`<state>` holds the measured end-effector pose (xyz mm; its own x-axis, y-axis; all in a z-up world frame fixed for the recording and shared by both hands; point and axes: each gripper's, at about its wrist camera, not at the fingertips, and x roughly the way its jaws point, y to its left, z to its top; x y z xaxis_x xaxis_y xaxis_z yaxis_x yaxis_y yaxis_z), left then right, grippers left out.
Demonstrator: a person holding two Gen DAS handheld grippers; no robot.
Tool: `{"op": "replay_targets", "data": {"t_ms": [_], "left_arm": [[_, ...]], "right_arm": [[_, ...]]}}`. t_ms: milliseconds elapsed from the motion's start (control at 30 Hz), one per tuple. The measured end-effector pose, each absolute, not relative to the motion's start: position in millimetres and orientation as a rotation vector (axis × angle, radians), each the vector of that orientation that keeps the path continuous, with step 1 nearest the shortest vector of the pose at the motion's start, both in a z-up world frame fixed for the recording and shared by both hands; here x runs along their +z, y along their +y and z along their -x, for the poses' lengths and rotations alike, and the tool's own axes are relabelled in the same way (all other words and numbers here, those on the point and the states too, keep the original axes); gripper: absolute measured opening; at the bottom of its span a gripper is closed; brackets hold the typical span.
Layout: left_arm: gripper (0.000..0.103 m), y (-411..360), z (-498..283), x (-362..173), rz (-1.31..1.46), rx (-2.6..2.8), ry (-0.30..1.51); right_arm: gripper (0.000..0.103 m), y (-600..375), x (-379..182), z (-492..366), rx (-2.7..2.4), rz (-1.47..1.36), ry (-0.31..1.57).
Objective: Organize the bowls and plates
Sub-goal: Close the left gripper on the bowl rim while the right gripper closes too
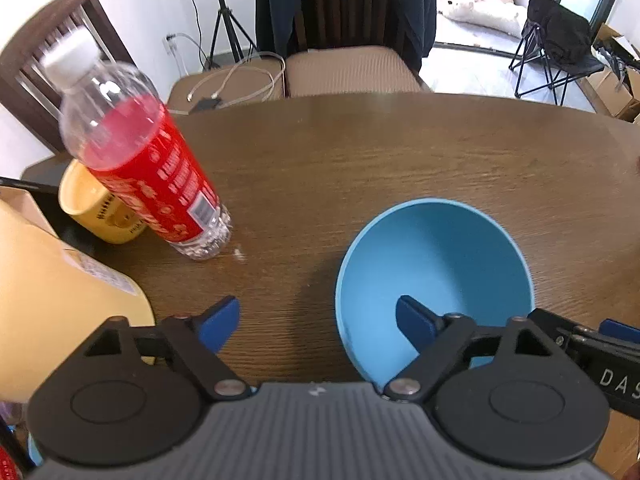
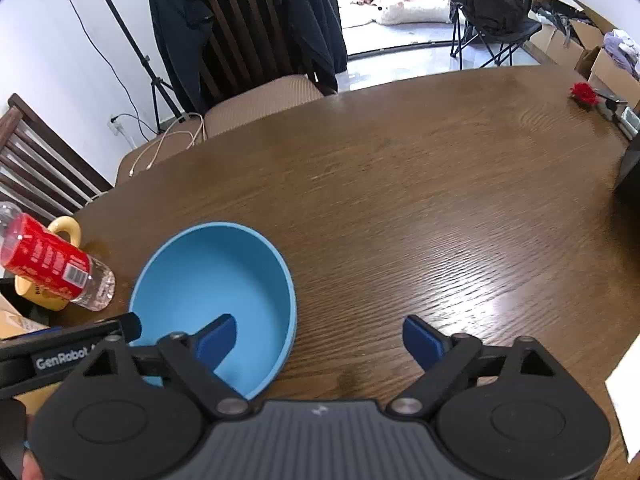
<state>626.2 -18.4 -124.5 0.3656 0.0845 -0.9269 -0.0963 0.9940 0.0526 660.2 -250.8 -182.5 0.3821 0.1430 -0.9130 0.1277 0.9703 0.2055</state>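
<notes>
Both my grippers are spread wide and empty, straddling the bowl's (image 1: 436,272) rim: my left gripper (image 1: 316,320) has its right finger inside, my right gripper (image 2: 320,338) its left finger inside, presumably ready to pinch opposite walls.

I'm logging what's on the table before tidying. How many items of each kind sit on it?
Blue bowl: 1
Water bottle with red label: 1
Yellow mug: 1
Red flower-like item at the far edge: 1
Total: 4
</notes>
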Motion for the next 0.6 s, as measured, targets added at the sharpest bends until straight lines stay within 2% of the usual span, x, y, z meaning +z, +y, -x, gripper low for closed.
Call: {"op": "replay_targets", "data": {"t_ms": [100, 233, 333, 533, 600], "left_arm": [[0.077, -14.7, -631.8, -135.4, 0.028, 0.109, 1.204], [0.072, -10.8, -639.6, -144.7, 0.043, 0.108, 1.208], [0.071, -8.9, -644.4, -149.2, 0.052, 0.122, 1.213], [0.066, -10.9, -652.7, -159.3, 0.077, 0.116, 1.224], [0.062, -10.9, -654.1, -161.1, 0.089, 0.110, 1.230]], "right_arm": [[0.071, -246.6, -193.5, -666.7, 0.023, -0.266, 1.196], [0.066, -240.2, -204.8, -674.8, 0.033, -0.272, 1.204], [0.065, -237.8, -213.2, -680.1, 0.036, -0.272, 1.205], [0.056, -237.7, -223.1, -686.8, 0.053, -0.287, 1.206], [0.046, -237.9, -225.2, -687.3, 0.065, -0.297, 1.207]]}}
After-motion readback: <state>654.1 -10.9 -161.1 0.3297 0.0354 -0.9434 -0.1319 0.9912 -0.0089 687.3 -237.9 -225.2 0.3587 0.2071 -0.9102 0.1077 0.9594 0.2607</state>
